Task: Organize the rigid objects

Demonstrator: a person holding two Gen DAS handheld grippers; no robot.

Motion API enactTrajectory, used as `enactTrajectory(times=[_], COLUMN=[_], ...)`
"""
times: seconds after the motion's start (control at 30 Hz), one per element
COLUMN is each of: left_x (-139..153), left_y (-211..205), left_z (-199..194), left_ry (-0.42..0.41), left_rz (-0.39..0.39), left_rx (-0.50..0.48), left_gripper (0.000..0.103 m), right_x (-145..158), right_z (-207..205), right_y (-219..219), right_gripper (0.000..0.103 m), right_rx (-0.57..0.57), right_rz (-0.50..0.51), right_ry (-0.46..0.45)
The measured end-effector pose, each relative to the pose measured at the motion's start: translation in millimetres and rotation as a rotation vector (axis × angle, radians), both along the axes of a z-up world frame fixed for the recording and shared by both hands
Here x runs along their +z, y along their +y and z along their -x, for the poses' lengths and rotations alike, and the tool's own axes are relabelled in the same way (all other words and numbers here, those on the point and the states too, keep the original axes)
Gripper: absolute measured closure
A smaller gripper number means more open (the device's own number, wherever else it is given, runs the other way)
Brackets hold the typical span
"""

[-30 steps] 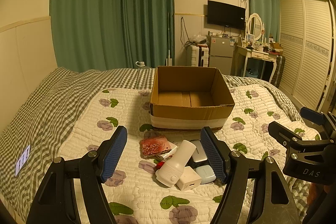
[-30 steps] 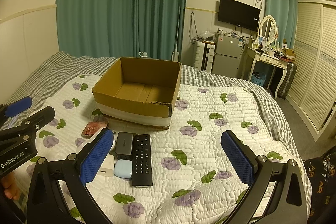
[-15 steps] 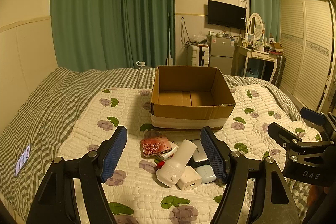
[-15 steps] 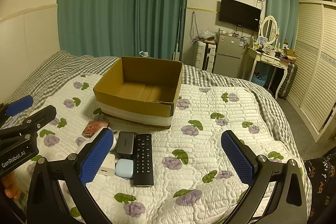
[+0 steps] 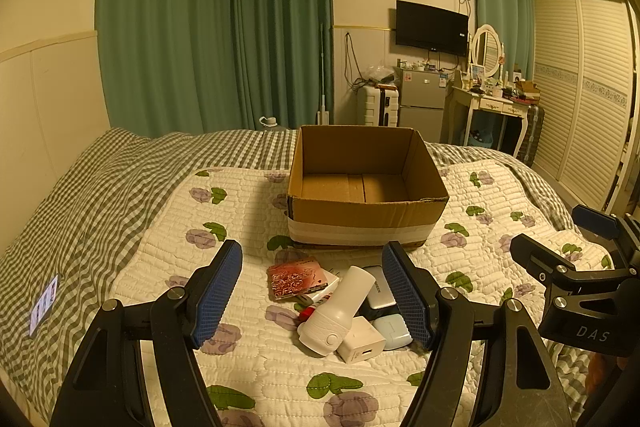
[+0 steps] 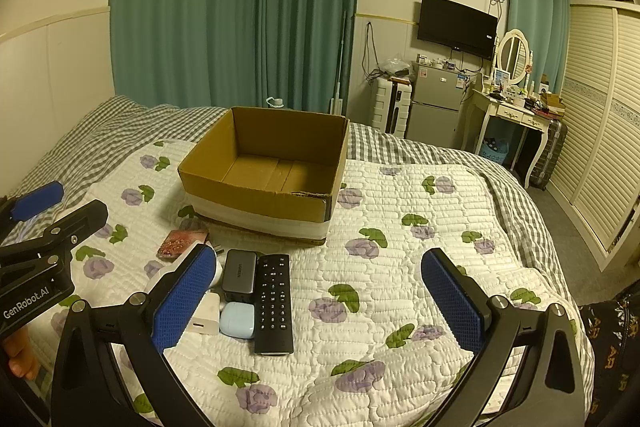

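A small heap of rigid things lies on the floral quilted bedcover (image 6: 400, 187), just in front of the open brown cardboard box (image 5: 366, 183), which looks empty. In the heap, a white cylindrical torch-like device (image 5: 340, 311) leans across a white cube charger (image 5: 362, 345); a pale blue rounded earbud case (image 6: 238, 319) and a grey rectangular power adapter (image 6: 239, 271) sit beside a long black remote control (image 6: 274, 303), and a flat red patterned card case (image 5: 296, 279) lies nearest the box.

The left tool (image 5: 316, 293) hovers above the heap with its blue pads spread wide, framing the white device and gripping nothing. The right tool (image 6: 320, 301) is likewise wide open and empty, over the quilt just right of the remote.

Nothing has yet gone into the box, so this looks like the approach before a first pick. The next move probably calls for lowering the left tool over the white device, closing across its narrow body, then lifting it clear without dragging the charger along.
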State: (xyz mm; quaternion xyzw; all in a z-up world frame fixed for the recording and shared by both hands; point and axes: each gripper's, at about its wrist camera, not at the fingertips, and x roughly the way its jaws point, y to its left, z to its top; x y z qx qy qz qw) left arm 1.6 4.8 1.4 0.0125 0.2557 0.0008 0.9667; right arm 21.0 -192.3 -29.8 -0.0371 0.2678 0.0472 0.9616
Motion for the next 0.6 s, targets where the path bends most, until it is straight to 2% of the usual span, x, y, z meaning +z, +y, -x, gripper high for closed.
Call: enactTrajectory(times=[0.6], left_x=[-4.4], left_y=[5.3], left_z=[-1.7], left_ry=[0.000], left_rz=[0.003], left_rx=[0.006], left_gripper=[0.028], right_x=[-3.8], right_z=[1.1], right_y=[1.5], right_gripper=[0.000], right_rx=[0.006], right_rz=[0.001], right_ry=[0.007])
